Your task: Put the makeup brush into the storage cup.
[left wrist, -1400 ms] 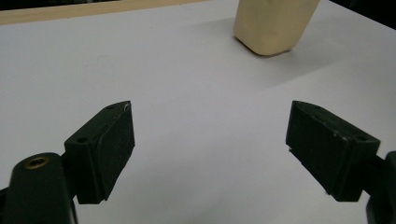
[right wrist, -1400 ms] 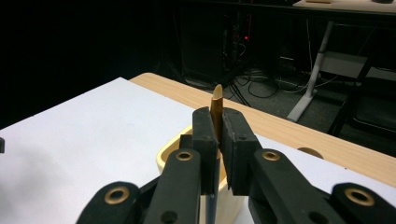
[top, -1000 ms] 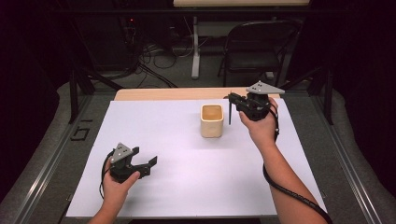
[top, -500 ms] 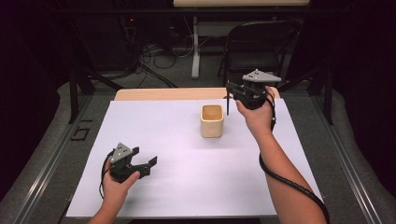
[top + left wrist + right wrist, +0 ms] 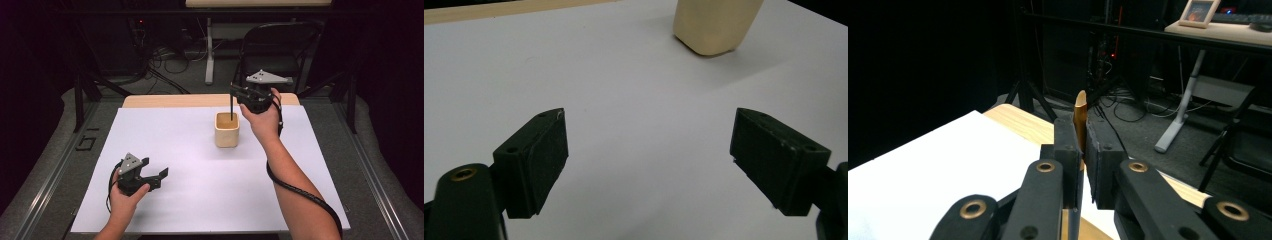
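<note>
High view first: the right gripper (image 5: 233, 90) sits up above the small beige square-sided wooden cup (image 5: 227, 130), which stands on the white sheet covering the table (image 5: 200, 195). Its jaws are clamped tight on a thin dark stick (image 5: 231, 106) that hangs straight down, lower end at the cup's mouth, looks like it just dips inside, though I can't tell whether it touches the bottom. The hand holding that gripper is just to the right of the cup and a bit behind it.

Right gripper view gives the close look: the two black pads are pinched onto the stick (image 5: 1080, 122), which here looks brownish-gold with a slanted cut tip poking out past the jaw ends. It runs right down the middle between the pads, so a centred grip.

The left gripper (image 5: 157, 177) is well apart from the cup, down toward the near left of it, resting low over the white sheet. Left gripper view shows its jaws spread wide with nothing between them, just bare sheet, and the cup (image 5: 714, 25) off ahead.
</note>
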Demonstrator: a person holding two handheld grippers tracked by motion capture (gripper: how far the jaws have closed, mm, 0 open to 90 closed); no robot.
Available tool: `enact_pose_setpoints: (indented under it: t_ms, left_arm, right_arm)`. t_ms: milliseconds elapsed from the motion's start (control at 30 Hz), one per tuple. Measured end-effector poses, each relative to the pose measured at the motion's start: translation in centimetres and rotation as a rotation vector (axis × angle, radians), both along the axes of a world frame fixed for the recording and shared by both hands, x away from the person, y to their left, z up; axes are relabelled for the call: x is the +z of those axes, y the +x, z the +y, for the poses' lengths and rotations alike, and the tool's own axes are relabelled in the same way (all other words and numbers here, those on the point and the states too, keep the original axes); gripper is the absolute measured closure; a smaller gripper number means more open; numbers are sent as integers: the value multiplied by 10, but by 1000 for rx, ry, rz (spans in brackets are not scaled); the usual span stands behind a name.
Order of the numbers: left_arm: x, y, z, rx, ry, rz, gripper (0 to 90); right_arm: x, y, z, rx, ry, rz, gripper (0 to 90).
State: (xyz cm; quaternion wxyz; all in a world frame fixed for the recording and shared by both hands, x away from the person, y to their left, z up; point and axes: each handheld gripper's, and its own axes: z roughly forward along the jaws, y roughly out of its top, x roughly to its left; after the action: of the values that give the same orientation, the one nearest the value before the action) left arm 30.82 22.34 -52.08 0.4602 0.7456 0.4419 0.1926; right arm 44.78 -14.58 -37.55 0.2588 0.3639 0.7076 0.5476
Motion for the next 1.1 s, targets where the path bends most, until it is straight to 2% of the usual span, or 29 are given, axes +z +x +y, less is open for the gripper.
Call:
enact_pose_setpoints:
  t_ms: [367,1100]
  left_arm:
    - [0,0,0,2,-1,2,158]
    - [-1,0,0,2,2,4,159]
  right_arm:
    - [-16,4,11,12,-17,28,847]
    - [-47,7,15,20,-67,86,847]
